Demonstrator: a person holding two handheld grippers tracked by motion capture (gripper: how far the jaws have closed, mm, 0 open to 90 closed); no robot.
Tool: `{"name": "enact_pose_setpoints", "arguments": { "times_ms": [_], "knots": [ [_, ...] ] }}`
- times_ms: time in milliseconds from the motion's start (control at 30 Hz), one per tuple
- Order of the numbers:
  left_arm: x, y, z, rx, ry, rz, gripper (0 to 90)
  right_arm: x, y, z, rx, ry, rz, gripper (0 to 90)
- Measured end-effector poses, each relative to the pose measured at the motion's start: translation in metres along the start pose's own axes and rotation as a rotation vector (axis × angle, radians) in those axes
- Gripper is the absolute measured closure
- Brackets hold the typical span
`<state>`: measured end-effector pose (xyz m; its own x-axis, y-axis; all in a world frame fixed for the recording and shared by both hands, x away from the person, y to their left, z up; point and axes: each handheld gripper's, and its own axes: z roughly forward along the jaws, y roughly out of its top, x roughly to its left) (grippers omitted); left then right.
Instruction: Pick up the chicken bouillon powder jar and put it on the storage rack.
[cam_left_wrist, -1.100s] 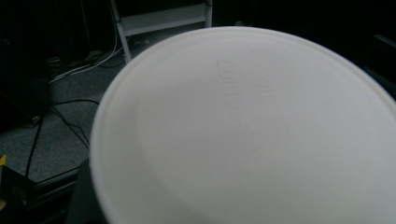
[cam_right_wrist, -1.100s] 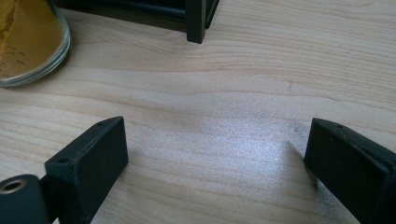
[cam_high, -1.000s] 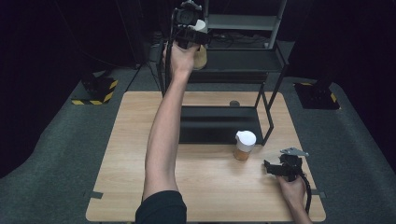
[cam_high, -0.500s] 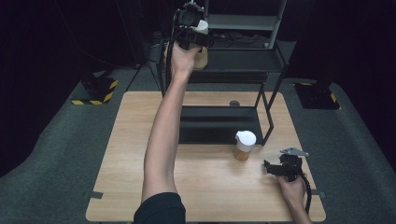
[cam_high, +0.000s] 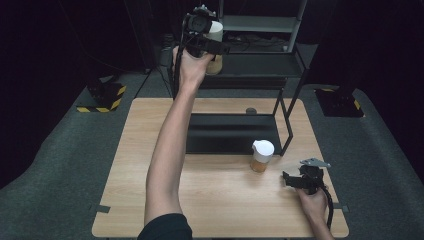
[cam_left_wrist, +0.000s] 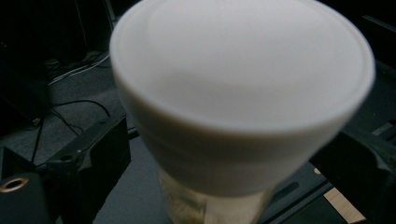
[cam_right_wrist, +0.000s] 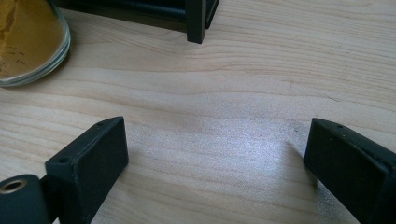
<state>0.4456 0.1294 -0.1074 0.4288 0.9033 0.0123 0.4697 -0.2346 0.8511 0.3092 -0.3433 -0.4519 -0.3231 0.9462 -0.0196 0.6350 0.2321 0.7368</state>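
A: Where is the left gripper?

B: Raised on a stretched arm over the far edge of the tabletop, at the black metal shelf rack that stands along that edge. It is at the left end of the rack's middle shelf, around a white-lidded jar with pale, yellowish contents.

A: Is the jar gripped?

B: No. The jaws have just been opening. In the left gripper view the jar stands between them, its white lid large and blurred, and each black jaw sits a little clear of the glass, with a dark gap on both sides. So the jar is between the jaws but not pressed. Its base is hidden there; in the high view it appears to stand on the middle shelf.

A: And the right gripper?

B: It is low near the right end of the tabletop's near edge, held in the person's right hand. Its jaws are spread wide with bare wood between them, as the right gripper view shows.

A: Anything close to it?

B: A second white-lidded jar with orange-yellow powder stands just beyond it, beside the rack's front right leg. In the right gripper view that jar's glass wall is at the upper left, apart from the jaws.
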Motion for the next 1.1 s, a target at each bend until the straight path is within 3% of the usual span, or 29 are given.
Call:
{"name": "enact_pose_setpoints", "arguments": {
  "times_ms": [167, 1100],
  "knots": [
    [0.0, -0.007, -0.006, -0.002, -0.016, 0.017, 5.3, 0.0, 0.0, 0.0, 0.0, 0.0, 0.0, 5.7],
    [0.019, -0.056, -0.035, -0.022, -0.048, 0.005, 6.2, 0.0, 0.0, 0.0, 0.001, 0.0, 0.001, 5.6]
  ]
}}
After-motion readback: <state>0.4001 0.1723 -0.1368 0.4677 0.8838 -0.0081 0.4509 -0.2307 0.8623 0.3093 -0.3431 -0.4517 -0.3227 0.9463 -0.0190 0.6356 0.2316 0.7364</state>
